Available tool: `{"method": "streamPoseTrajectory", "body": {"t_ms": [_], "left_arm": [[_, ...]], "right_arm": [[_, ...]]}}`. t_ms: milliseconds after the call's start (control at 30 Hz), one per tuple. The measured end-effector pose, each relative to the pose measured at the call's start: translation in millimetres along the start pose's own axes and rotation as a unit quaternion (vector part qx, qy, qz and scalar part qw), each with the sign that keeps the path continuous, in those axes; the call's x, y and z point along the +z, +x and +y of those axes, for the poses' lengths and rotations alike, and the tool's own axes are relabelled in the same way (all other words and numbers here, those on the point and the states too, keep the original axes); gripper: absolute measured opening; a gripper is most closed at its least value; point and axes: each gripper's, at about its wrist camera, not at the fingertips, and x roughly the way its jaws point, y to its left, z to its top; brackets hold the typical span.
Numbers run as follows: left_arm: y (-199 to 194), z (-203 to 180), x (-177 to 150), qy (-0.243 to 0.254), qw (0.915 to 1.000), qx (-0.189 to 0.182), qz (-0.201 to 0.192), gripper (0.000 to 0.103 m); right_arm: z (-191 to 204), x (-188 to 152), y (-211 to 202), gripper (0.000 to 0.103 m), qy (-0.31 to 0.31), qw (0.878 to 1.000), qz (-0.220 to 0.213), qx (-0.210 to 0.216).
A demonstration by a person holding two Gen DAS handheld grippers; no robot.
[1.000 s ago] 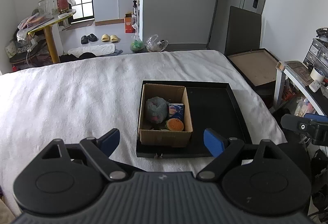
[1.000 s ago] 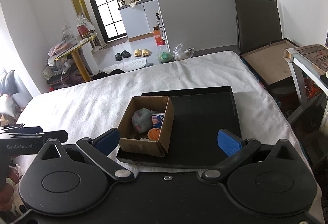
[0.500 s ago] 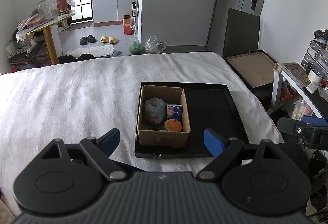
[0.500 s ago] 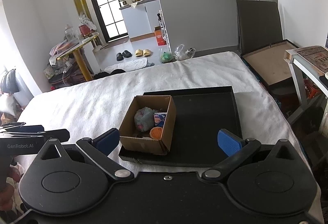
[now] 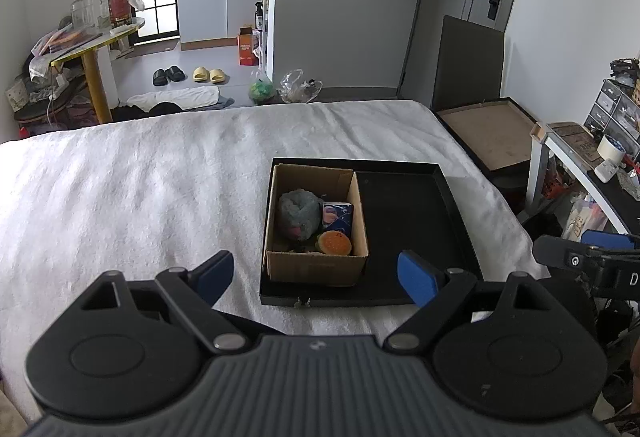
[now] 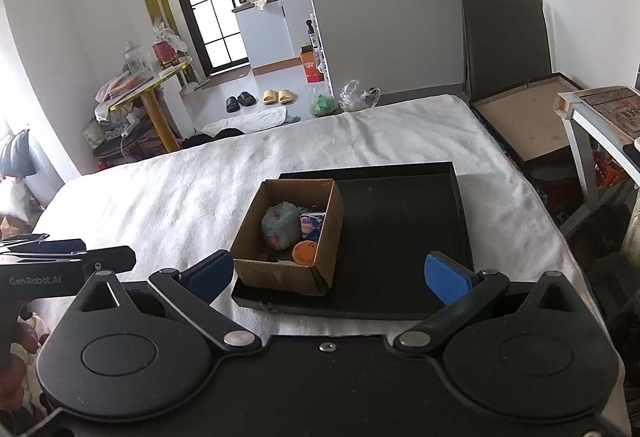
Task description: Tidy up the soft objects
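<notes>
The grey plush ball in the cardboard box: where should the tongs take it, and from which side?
Grip the grey plush ball across its rounded top, coming from above. The cardboard box walls block any sideways approach, and the blue carton and burger toy crowd its right side, so close front to back. The left tongs look open.

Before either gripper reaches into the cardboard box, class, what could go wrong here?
1. The small brown cardboard box sits loose in the shallow black tray; a nudge could slide or tip it.
2. The grey fluffy plush, blue patterned packet and orange burger-shaped toy are packed tightly, so the open left gripper may pinch two together.
</notes>
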Motion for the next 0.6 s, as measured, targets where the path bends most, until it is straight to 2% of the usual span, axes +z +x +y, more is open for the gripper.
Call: {"method": "streamPoseTrajectory", "body": {"t_ms": [600], "left_arm": [[2.1, 3.7, 0.5, -0.003, 1.0000, -0.001, 0.004, 0.088]], "right_arm": [[0.2, 1.0, 1.9, 0.103, 0.001, 1.000, 0.006, -0.003]]}}
